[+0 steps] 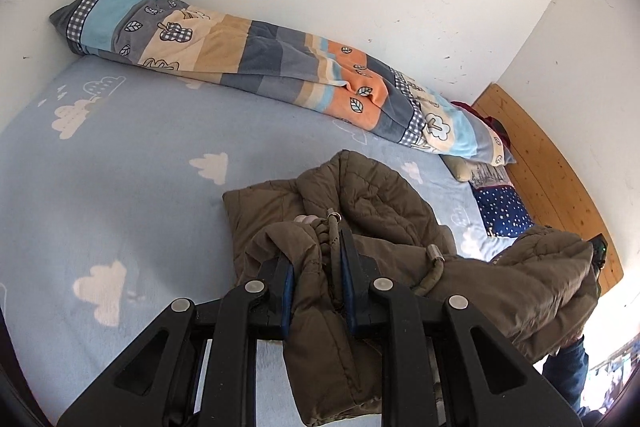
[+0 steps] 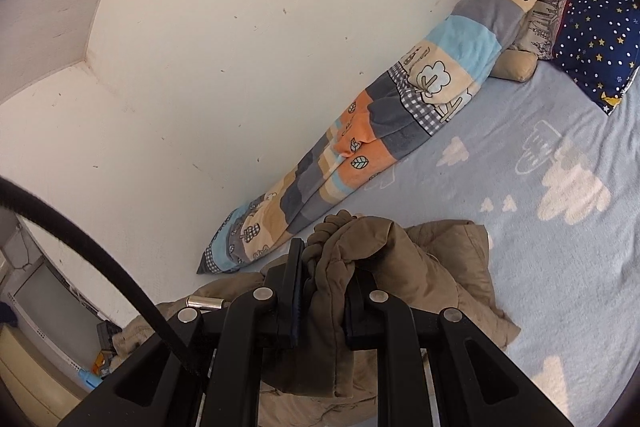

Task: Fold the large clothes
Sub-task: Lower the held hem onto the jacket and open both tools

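Left gripper (image 1: 316, 267), right gripper (image 2: 322, 279) each clamp jacket (image 1: 380, 195) folds above bed (image 1: 140, 147).

The jacket (image 1: 376, 203) is matt olive quilted cloth, puffy and stitched, with braided cord and small shiny metal cord ends (image 1: 434, 253); the left gripper (image 1: 316, 275) is matt black plastic with blue pads and dull metal pins; the bed (image 1: 132, 163) carries a soft, napped pale-blue sheet; the blanket (image 1: 256, 55) along its far edge looks fleecy; the headboard (image 1: 548, 167) is smooth wood.
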